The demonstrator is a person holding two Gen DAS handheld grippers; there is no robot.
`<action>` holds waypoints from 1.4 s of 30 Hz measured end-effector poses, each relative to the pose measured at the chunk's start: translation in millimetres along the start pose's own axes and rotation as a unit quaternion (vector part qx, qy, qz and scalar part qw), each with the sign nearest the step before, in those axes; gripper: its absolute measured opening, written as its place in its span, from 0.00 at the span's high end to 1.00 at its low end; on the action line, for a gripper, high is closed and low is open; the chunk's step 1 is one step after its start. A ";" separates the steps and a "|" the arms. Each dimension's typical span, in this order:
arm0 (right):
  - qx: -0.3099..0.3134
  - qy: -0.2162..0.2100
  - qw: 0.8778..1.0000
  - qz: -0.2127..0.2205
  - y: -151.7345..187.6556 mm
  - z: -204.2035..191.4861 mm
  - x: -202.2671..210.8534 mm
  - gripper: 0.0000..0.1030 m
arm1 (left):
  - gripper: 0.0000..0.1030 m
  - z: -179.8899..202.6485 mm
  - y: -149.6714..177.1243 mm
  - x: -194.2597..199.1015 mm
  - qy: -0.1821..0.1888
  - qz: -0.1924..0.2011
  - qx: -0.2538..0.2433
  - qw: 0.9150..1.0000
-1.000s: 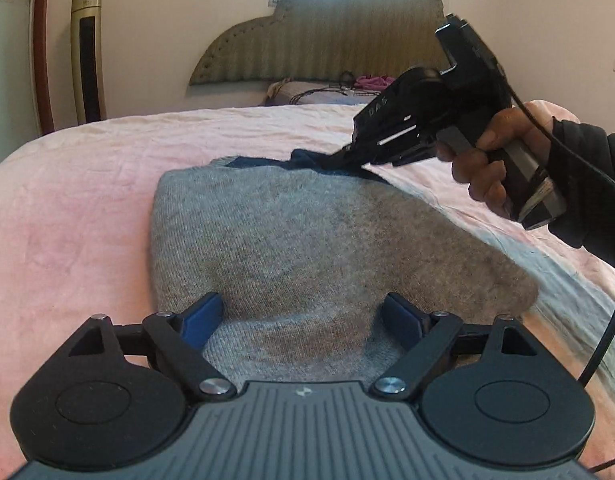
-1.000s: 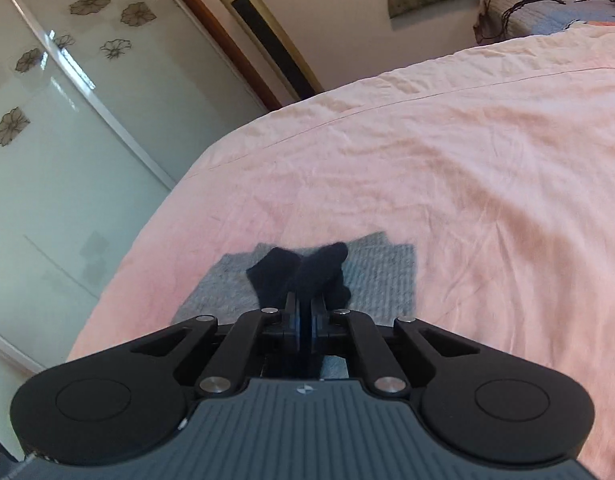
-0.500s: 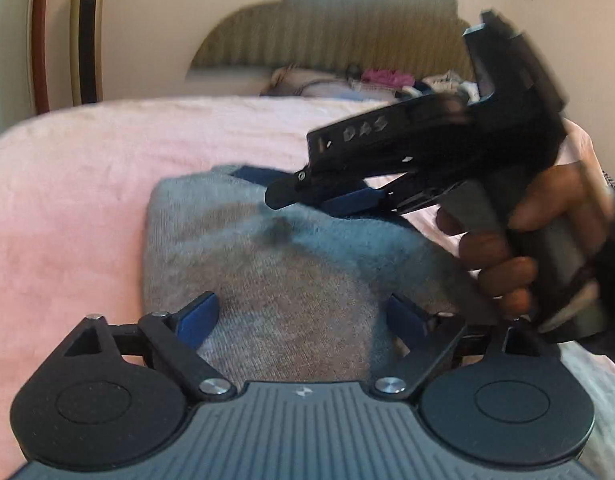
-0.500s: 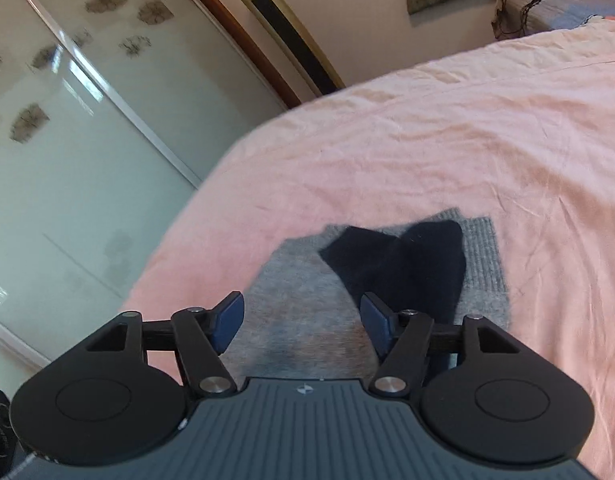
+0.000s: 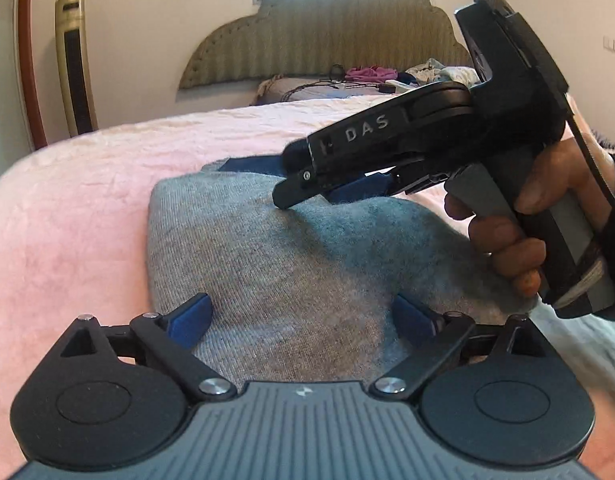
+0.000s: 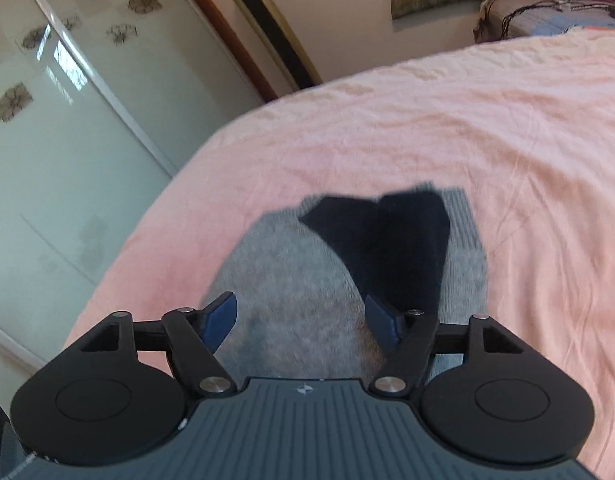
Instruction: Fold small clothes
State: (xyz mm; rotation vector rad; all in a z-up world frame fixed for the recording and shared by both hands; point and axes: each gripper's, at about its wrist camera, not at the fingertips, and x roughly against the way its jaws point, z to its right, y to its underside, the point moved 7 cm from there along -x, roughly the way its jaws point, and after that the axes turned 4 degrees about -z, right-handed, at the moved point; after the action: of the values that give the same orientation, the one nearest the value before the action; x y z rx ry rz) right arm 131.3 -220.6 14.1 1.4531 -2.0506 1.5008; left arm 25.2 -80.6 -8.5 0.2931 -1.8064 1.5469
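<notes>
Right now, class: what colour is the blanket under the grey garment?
Pink blanket, clearest in the right wrist view.

right claw (image 6: 301, 320): spread wide, empty | over grey garment (image 6: 291, 280) | on pink bedspread (image 6: 487, 128)

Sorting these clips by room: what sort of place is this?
Most likely a bedroom: a bed under a pink blanket, a padded headboard against the wall, and a glass-fronted wardrobe door.
</notes>
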 end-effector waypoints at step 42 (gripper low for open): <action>0.074 0.188 0.979 0.019 152.8 -36.1 108.6 0.08 | 0.00 -11.0 68.9 51.0 -0.121 -0.050 0.122 0.984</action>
State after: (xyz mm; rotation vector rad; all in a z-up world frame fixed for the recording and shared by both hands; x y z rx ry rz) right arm -56.5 -255.1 9.0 1.0733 -1.7811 1.8156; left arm -48.0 -39.0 -27.7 0.7049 -1.7510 1.7223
